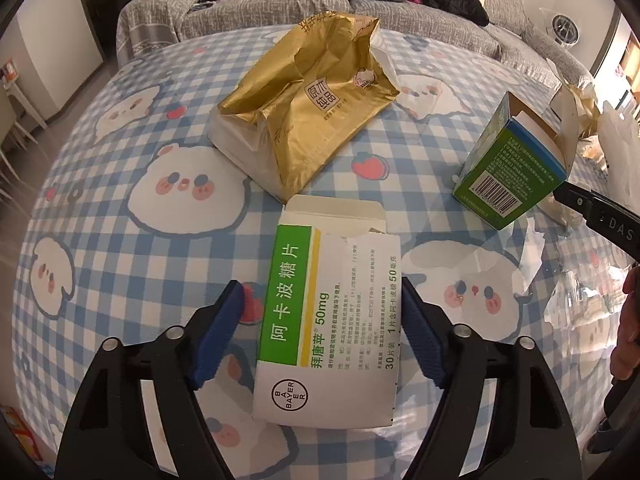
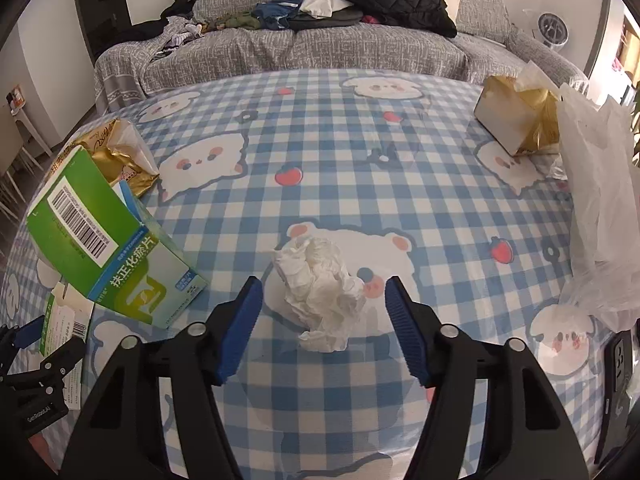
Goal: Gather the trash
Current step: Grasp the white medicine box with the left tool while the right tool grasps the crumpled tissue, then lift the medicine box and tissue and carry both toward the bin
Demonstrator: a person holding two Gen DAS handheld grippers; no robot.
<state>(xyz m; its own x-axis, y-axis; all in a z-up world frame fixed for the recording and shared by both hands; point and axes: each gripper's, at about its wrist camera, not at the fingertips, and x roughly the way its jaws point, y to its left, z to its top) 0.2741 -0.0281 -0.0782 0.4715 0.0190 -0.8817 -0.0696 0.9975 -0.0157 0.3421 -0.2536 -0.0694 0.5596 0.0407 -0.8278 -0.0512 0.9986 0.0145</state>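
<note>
A flat white and green medicine box (image 1: 326, 320) lies on the checked tablecloth, between the open fingers of my left gripper (image 1: 322, 330). It also shows at the left edge of the right wrist view (image 2: 66, 320). A crumpled white tissue (image 2: 320, 290) lies between the open fingers of my right gripper (image 2: 322, 330). A green and blue carton (image 1: 512, 168) stands open to the right of the white box; in the right wrist view (image 2: 112, 240) it is left of the tissue. A gold tissue pack (image 1: 304, 108) lies behind the white box.
A second gold tissue pack (image 2: 516, 120) and a thin white plastic bag (image 2: 600, 208) sit at the table's right side. A grey sofa (image 2: 320, 48) piled with clothes stands behind the table. A fan (image 2: 554, 28) stands at the far right.
</note>
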